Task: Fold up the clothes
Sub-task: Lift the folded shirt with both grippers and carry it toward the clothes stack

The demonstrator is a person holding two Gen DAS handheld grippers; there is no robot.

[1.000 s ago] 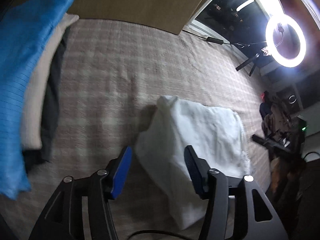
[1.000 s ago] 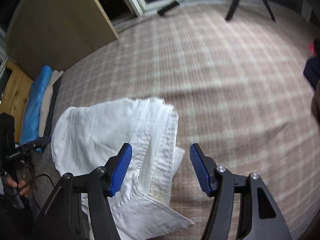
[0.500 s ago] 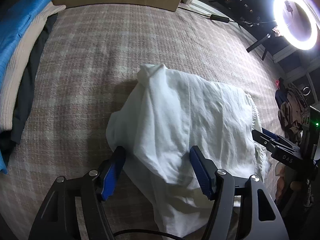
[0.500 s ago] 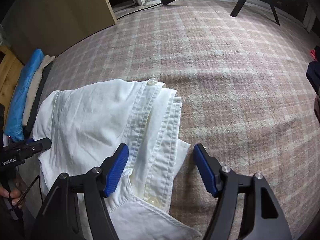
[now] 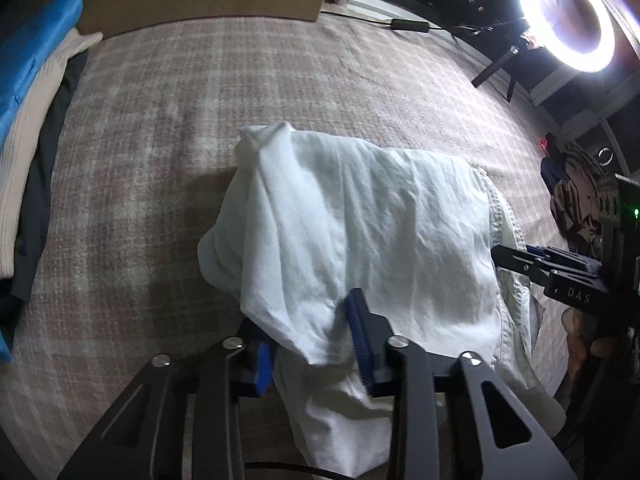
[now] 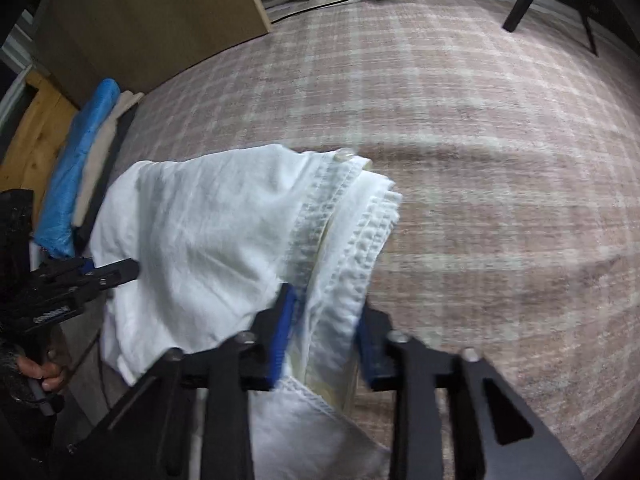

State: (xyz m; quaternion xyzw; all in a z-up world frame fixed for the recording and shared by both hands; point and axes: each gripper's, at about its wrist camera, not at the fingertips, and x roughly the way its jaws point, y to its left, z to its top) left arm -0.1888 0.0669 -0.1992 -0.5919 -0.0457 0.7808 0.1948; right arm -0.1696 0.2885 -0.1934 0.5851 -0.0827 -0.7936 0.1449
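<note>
A folded white shirt (image 5: 360,224) lies on the pink plaid blanket (image 5: 200,100). My left gripper (image 5: 310,344) is shut on the shirt's near left edge, with cloth bunched between its blue pads. In the right wrist view the same white shirt (image 6: 208,232) shows its stitched button placket. My right gripper (image 6: 320,332) is shut on that placket edge. The right gripper's black fingers (image 5: 532,266) also show at the shirt's right side in the left wrist view, and the left gripper's fingers (image 6: 104,274) appear at the shirt's left side in the right wrist view.
Folded blue, cream and dark clothes (image 5: 28,92) are stacked along the blanket's left edge. A lit ring light (image 5: 568,16) stands at the far right on a tripod. A brown board (image 6: 152,16) leans behind. A dark clothes pile (image 5: 576,196) sits at the right. A hand (image 6: 40,368) holds the left tool.
Both grippers have gone from open to shut on the white shirt, the left on its near left edge and the right on the placket side. The shirt's edges look bunched and lifted.
</note>
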